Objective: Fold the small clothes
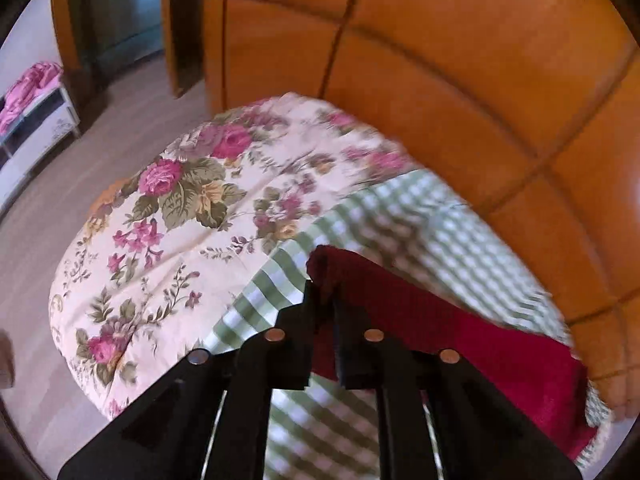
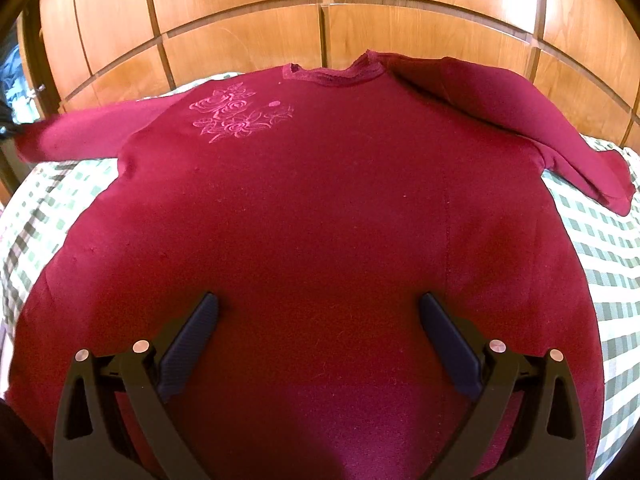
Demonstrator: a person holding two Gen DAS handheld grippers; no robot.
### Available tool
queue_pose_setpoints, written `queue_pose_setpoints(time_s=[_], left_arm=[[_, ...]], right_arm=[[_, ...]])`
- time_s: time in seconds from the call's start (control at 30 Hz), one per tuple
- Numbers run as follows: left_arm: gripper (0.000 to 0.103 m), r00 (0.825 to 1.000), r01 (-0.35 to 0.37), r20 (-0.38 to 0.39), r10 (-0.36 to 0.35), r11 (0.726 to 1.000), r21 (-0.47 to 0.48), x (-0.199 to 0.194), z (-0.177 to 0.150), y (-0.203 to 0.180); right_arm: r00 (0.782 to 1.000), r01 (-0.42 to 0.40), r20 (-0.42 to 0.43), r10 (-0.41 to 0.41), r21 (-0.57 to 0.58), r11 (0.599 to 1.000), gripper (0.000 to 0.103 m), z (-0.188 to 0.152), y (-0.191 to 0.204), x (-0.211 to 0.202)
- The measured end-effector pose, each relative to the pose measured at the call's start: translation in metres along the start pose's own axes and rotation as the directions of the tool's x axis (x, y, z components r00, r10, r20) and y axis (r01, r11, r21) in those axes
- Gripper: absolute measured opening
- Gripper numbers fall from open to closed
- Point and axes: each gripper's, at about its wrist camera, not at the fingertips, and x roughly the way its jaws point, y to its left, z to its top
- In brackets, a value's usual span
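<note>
A wall of orange-brown wooden panels (image 2: 320, 28) cut by dark grooves rises behind a bed dressed in a green-and-white checked sheet (image 2: 608, 248); in the left wrist view a cream quilt printed with pink roses and green leaves (image 1: 168, 216) lies beside that sheet, and farther off a white low cabinet (image 1: 36, 128) carries a heap of pink cloth (image 1: 28, 88) on a pale wood floor (image 1: 48, 208). Spread flat on the checked sheet, front up, lies a dark red long-sleeved knit top (image 2: 312, 208) with its neckline toward the panelled wall. Its one sleeve (image 2: 532, 120) slants down across the sheet on the right of the right wrist view, while the other reaches out to the left edge. A pink embroidered rose motif (image 2: 236, 114) sits on the chest near the ribbed collar (image 2: 332, 74). The right gripper (image 2: 318, 308) hovers over the lower body of the top with its black jaws spread wide and nothing between them. The left gripper (image 1: 322, 292) has its jaws drawn close together, pinching the end of a red sleeve cuff (image 1: 324, 264), lifted slightly off the sheet.
</note>
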Motion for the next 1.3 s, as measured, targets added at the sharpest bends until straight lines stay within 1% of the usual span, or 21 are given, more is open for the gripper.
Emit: queue_pose_setpoints(time_s=[0.03,0.07,0.2,0.23,0.33,0.37,0.4,0.5,0.57,0.63,0.8,0.83,0.87,0.9,0.97,1.1,1.17,1.2,1.23,1.27,1.3], left_arm=[[0.021,0.997,-0.080,-0.001,0.080,0.997,-0.006,0.015,-0.002,0.001],[0.027,0.993,-0.116,-0.018,0.116,0.993,-0.026,0.024,-0.004,0.006],[0.041,0.992,-0.118,-0.056,0.110,0.981,-0.153,0.044,-0.030,0.037],[0.050,0.995,-0.097,-0.050,0.090,0.982,-0.162,0.043,-0.036,0.042],[0.063,0.998,0.065,0.009,-0.064,0.975,-0.213,0.034,-0.060,0.062],[0.074,0.990,0.139,0.033,-0.135,0.960,-0.241,0.032,-0.068,0.070],[0.077,0.984,0.178,0.048,-0.171,0.946,-0.272,0.032,-0.076,0.078],[0.078,0.957,0.290,0.097,-0.274,0.883,-0.368,0.035,-0.100,0.099],[0.076,0.937,0.348,0.126,-0.326,0.852,-0.392,0.037,-0.112,0.102],[0.076,0.928,0.372,0.132,-0.348,0.854,-0.363,0.039,-0.119,0.095],[0.069,0.949,0.314,0.127,-0.288,0.893,-0.322,0.053,-0.105,0.079],[0.056,0.952,0.306,0.125,-0.280,0.899,-0.315,0.054,-0.101,0.077],[0.027,0.953,0.301,0.116,-0.279,0.905,-0.300,0.058,-0.097,0.071],[0.016,0.952,0.306,0.095,-0.291,0.908,-0.286,0.061,-0.092,0.067],[0.008,0.959,0.282,0.077,-0.272,0.920,-0.271,0.056,-0.087,0.062],[0.007,0.939,0.317,0.212,-0.271,0.921,-0.225,0.000,-0.072,0.060],[0.007,0.953,0.257,0.215,-0.214,0.946,-0.198,-0.011,-0.067,0.055],[0.007,0.964,0.206,0.204,-0.170,0.963,-0.172,-0.010,-0.067,0.049],[0.007,0.980,0.116,0.179,-0.092,0.985,-0.130,-0.001,-0.069,0.040],[0.008,0.989,0.044,0.146,-0.026,0.992,-0.117,0.011,-0.073,0.035],[0.008,0.994,0.011,0.113,0.002,0.993,-0.115,0.022,-0.077,0.035]], right_arm=[[1.000,0.001,0.000,-0.001,-0.001,1.000,0.099,0.000,0.000,0.000],[1.000,0.002,0.000,-0.002,-0.001,1.000,0.099,0.000,0.000,0.000],[1.000,0.004,0.001,-0.004,-0.003,1.000,0.099,0.001,0.001,0.000],[1.000,0.004,0.002,-0.004,-0.004,1.000,0.099,0.001,0.001,0.001],[1.000,0.005,0.004,-0.005,-0.008,1.000,0.099,0.001,0.001,0.001],[1.000,0.005,0.004,-0.005,-0.008,1.000,0.099,0.001,0.001,0.001],[1.000,0.005,0.004,-0.005,-0.008,1.000,0.099,0.001,0.001,0.002],[1.000,0.006,0.004,-0.006,-0.009,1.000,0.100,0.001,0.002,0.002],[1.000,0.007,0.004,-0.007,-0.010,1.000,0.099,0.001,0.001,0.003],[1.000,0.008,0.004,-0.008,-0.011,1.000,0.099,0.002,0.002,0.004],[1.000,0.014,0.004,-0.014,-0.017,1.000,0.099,0.002,0.002,0.005],[1.000,0.017,0.003,-0.017,-0.019,1.000,0.099,0.002,0.002,0.005],[1.000,0.019,0.004,-0.019,-0.020,1.000,0.099,0.002,0.003,0.005],[1.000,0.021,0.003,-0.021,-0.020,1.000,0.099,0.002,0.003,0.005],[1.000,0.025,0.003,-0.025,-0.022,0.999,0.099,0.002,0.004,0.005],[1.000,0.028,0.002,-0.028,-0.023,0.999,0.100,0.002,0.004,0.005],[1.000,0.029,0.003,-0.029,-0.024,0.999,0.099,0.002,0.004,0.005],[1.000,0.028,0.004,-0.028,-0.024,0.999,0.099,0.002,0.004,0.005],[1.000,0.028,0.005,-0.027,-0.024,0.999,0.099,0.002,0.003,0.005],[1.000,0.027,0.006,-0.026,-0.023,0.999,0.100,0.002,0.003,0.005],[1.000,0.026,0.007,-0.026,-0.023,0.999,0.100,0.001,0.002,0.005]])
